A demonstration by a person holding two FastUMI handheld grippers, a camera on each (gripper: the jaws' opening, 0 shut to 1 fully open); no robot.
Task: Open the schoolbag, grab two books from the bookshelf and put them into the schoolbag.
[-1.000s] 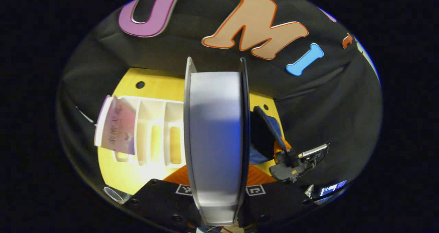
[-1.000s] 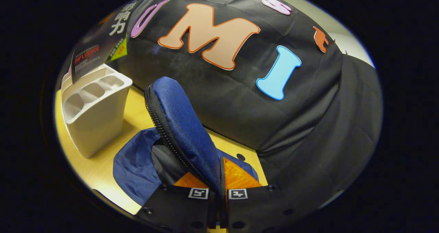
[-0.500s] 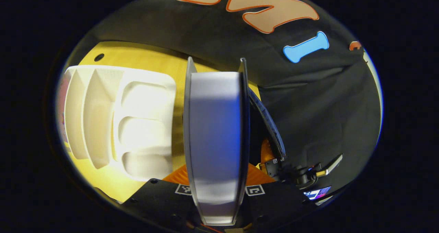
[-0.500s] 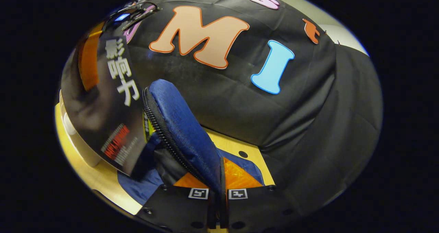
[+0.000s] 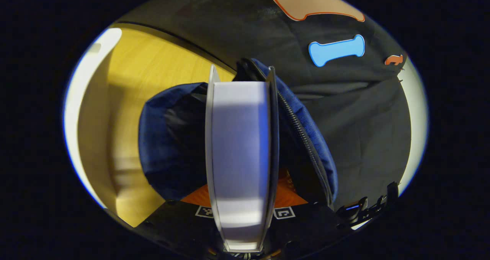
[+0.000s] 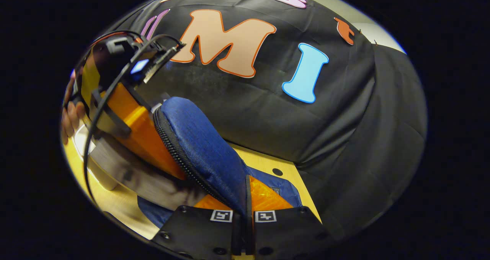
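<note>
No legible writing on anything in the current views (book cover in the right gripper view was motion-blurred). Left gripper view: bookshelf (image 5: 90, 110) sat at the left edge on the wooden table (image 5: 153, 66); left gripper (image 5: 240, 210) was clamped on a thick book (image 5: 239, 149), page edge facing the camera, a finger on each cover, over the open blue schoolbag (image 5: 168, 145). Right gripper view: a hand (image 6: 71, 116) held the left gripper (image 6: 126, 99) at the left, book (image 6: 134, 175) going into the bag mouth. Right gripper (image 6: 243, 218) jaws were nearly together, pinching the schoolbag's zippered flap (image 6: 199, 145) and holding it upright.
</note>
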